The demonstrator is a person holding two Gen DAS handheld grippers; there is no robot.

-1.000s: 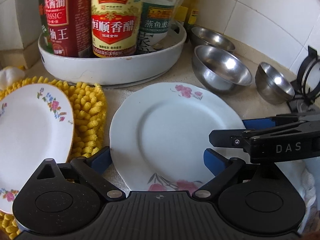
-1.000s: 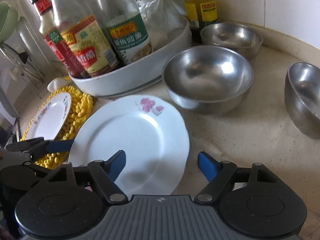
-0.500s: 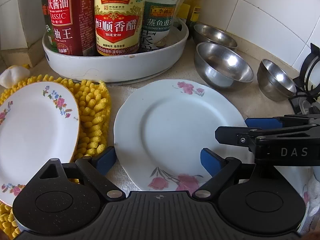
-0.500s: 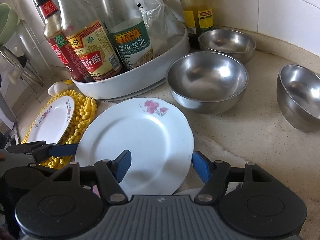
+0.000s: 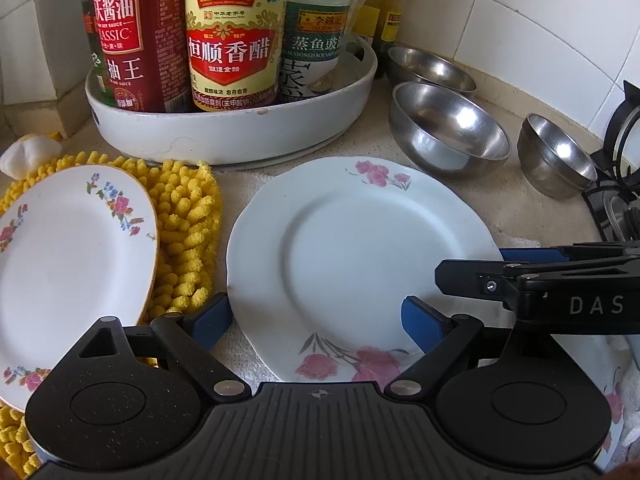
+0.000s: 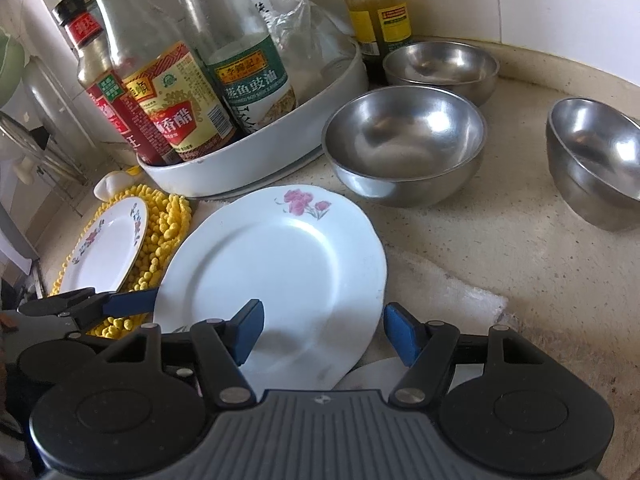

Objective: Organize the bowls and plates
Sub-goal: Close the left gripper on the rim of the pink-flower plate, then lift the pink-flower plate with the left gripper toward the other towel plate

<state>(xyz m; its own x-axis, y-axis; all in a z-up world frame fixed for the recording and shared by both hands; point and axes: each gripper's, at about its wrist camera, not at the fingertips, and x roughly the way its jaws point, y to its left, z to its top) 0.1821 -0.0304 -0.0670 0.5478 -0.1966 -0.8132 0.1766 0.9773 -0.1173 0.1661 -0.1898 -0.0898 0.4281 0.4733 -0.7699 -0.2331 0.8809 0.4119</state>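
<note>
Large plate (image 5: pixel 360 256) lay flat on the tabletop (image 6: pixel 500 248), in front of the white tray (image 5: pixel 240 136) of bottles (image 5: pixel 232 32); small plate (image 5: pixel 68 264) rested on the yellow mat (image 5: pixel 188 232), left of the large plate and apart from it; three steel bowls stood right of the tray, namely the near bowl (image 6: pixel 404 144), the far bowl (image 6: pixel 440 66) just behind it, and the side bowl (image 6: pixel 596 160) well apart to the right. Left gripper (image 5: pixel 316 320) hovered over the large plate's near rim, fingers (image 5: pixel 212 320) apart and clear of the rim, nothing between the pads; right gripper (image 6: pixel 322 332) stood over the same plate's near-right edge, fingers (image 6: pixel 248 330) apart, having just been closing a little, with the plate's edge below the gap but not pressed; right gripper also showed in the left view (image 5: pixel 532 276).
</note>
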